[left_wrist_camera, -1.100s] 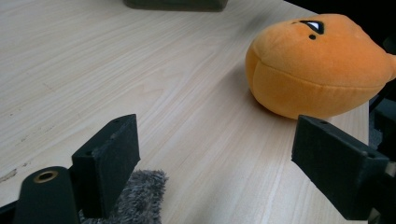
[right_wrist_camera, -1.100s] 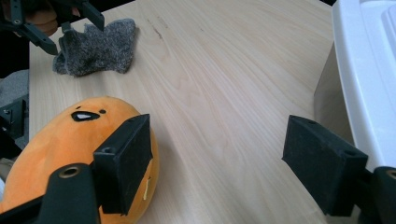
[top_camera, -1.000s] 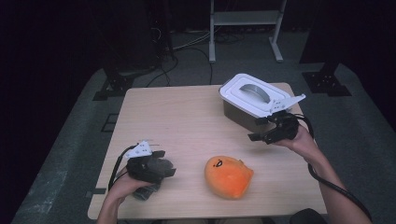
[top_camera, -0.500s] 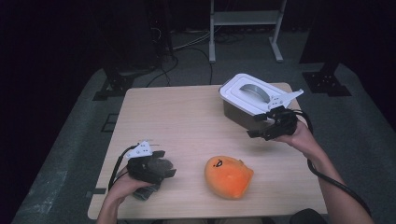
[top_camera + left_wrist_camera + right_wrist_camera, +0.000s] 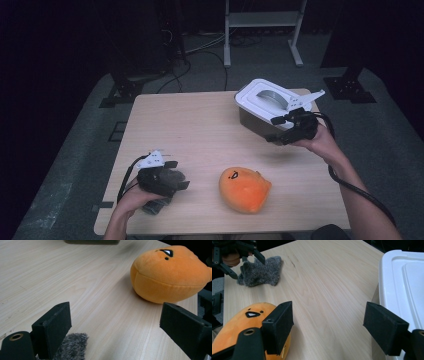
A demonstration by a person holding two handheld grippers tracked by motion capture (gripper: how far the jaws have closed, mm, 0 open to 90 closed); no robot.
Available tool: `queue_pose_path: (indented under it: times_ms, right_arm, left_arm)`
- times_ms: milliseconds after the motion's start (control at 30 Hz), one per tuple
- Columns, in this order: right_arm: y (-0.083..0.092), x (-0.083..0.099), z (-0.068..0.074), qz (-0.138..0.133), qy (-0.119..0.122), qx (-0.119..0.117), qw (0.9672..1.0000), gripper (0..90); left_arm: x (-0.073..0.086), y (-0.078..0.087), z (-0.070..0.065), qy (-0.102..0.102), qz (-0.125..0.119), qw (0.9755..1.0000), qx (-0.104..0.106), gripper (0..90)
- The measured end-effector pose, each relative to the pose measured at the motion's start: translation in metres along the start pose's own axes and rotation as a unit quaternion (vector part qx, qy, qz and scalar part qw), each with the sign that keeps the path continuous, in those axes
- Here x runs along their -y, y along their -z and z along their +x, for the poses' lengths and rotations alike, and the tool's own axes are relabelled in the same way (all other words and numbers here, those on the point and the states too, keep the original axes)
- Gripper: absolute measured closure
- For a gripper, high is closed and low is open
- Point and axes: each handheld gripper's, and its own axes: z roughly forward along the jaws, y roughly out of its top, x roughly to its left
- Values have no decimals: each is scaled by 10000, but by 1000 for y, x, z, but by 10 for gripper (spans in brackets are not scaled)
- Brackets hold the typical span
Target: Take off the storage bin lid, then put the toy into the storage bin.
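Grey fuzzy cloth [image 5: 72,346] lies half hidden under the left gripper [image 5: 115,322], jaws wide; right gripper [image 5: 337,326] jaws wide, empty.

Light is falling from above onto the pale wooden table [image 5: 200,130], while the room around it is sinking into near black. The round orange plush toy [image 5: 245,189] is casting a soft shadow on the wood. The high view is looking slightly grainy and soft. In the gripper views the near black jaws are blurring, and the white plastic box lid [image 5: 404,282] is glaring.
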Motion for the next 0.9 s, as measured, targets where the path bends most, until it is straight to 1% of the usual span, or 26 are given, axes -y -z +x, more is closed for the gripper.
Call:
queue_pose_path:
  times_ms: [167,300,500,667,900]
  right_arm:
    - [0,-4,-2,-21,17,-14,10000,225]
    - [-3,-6,-4,34,39,-23,10000,225]
    - [-4,-8,-6,27,31,-21,10000,225]
    - [-4,-14,-12,34,41,4,10000,225]
    - [0,-23,-22,58,22,106,9999,225]
  left_arm:
    - [1,1,-1,31,-28,10000,-7,95]
    - [0,0,-1,20,7,10000,-4,93]
    - [1,-1,-1,26,23,10000,9,92]
    - [1,-2,-1,9,63,10000,7,92]
    - [0,-3,-2,-10,28,10000,46,92]
